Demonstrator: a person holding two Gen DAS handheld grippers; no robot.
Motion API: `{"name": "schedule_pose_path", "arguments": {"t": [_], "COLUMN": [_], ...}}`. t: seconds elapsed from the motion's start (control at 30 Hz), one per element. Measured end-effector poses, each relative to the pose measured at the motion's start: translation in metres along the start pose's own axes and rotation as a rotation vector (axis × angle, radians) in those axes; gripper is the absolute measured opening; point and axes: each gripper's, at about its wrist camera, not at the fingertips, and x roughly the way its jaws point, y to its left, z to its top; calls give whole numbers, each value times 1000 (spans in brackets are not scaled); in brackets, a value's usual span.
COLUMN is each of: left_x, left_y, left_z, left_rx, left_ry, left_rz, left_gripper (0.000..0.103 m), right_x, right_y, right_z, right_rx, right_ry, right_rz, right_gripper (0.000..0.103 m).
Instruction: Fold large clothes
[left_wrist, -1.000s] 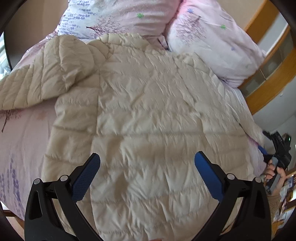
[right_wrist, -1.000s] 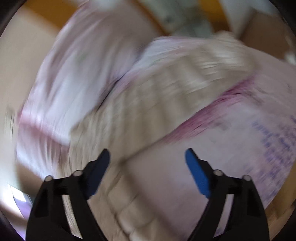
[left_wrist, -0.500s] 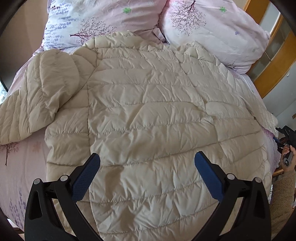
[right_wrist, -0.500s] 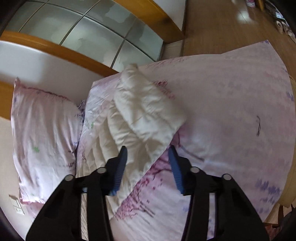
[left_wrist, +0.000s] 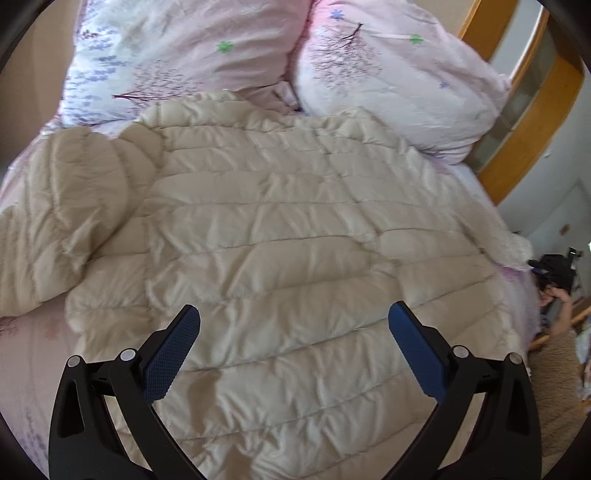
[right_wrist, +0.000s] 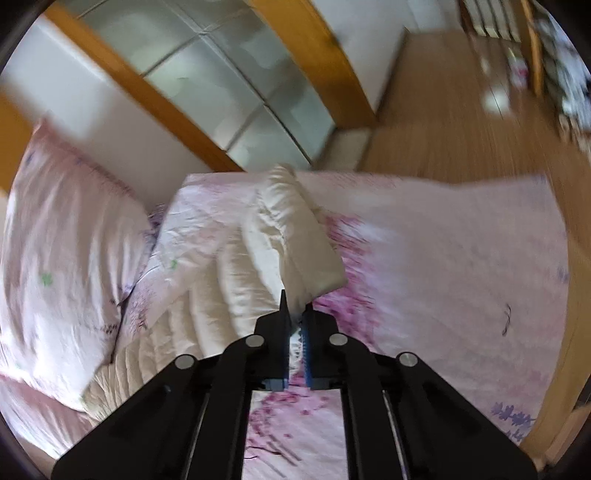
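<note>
Cream quilted jacket (left_wrist: 280, 236) spread flat on bed (left_wrist: 33, 354), collar end twd two floral pillows (left_wrist: 388, 70). One sleeve (left_wrist: 62, 221) folded over on L side. L tongs (left_wrist: 293, 321) wide apart, hovering over lower jacket, nothing betw pads. R tongs (right_wrist: 295, 314) pinched shut on other sleeve's cuff (right_wrist: 306, 258) at bed edge; frame blurred, grip prob on cuff tip.

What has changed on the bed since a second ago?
The right gripper, wide open a second ago, has closed on the end of the jacket's sleeve. The left gripper stays open above the cream jacket, holding nothing. The jacket's body still lies spread on the bed, below the two pillows.
</note>
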Motion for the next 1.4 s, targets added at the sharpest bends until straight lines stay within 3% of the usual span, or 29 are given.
{"name": "schedule_pose_path", "arguments": {"t": [0.17,0.27,0.47,0.6,0.77,0.83,0.87,0.9,0.93,0.97,1.07,1.23,1.3,1.4], "left_x": [0,1,11,18,29,36,42,46,50,56,67,80,84,93], "left_y": [-2,-2,4,1,-7,-8,-9,-10,-11,-13,-19,-26,-27,-33], "left_z": [8,10,17,27,37,40,41,41,41,41,41,42,42,44], "left_rx": [-26,-52,-171,-233,-280,-307,-323,-333,-342,-354,-366,-374,-374,-358], "left_ry": [-27,-36,-18,5,18,31,45,54,64,80,118,144,145,167], "left_rz": [-83,-132,-280,-385,-470,-488,-493,-494,-491,-486,-475,-430,-426,-410], "left_gripper": [102,102,102,102,101,101,101,101,100,98,90,84,77,53], "right_x": [-26,-43,-65,-70,-65,-69,-69,-70,-72,-76,-85,-67,-59,-47], "right_y": [62,113,208,249,277,278,278,277,276,271,255,227,211,194], "right_z": [-16,-42,-135,-205,-279,-309,-317,-326,-331,-329,-313,-274,-257,-241], "right_rx": [-181,-314,-592,-743,-898,-970,-993,-1022,-1033,-1035,-976,-699,-585,-463], "right_ry": [-35,-20,142,277,416,452,467,489,496,498,529,662,696,710], "right_rz": [121,242,506,610,650,634,625,617,616,620,642,666,661,646], "right_gripper": [6,6,6,6,6,13,24,47,58,70,71,71,71,71]}}
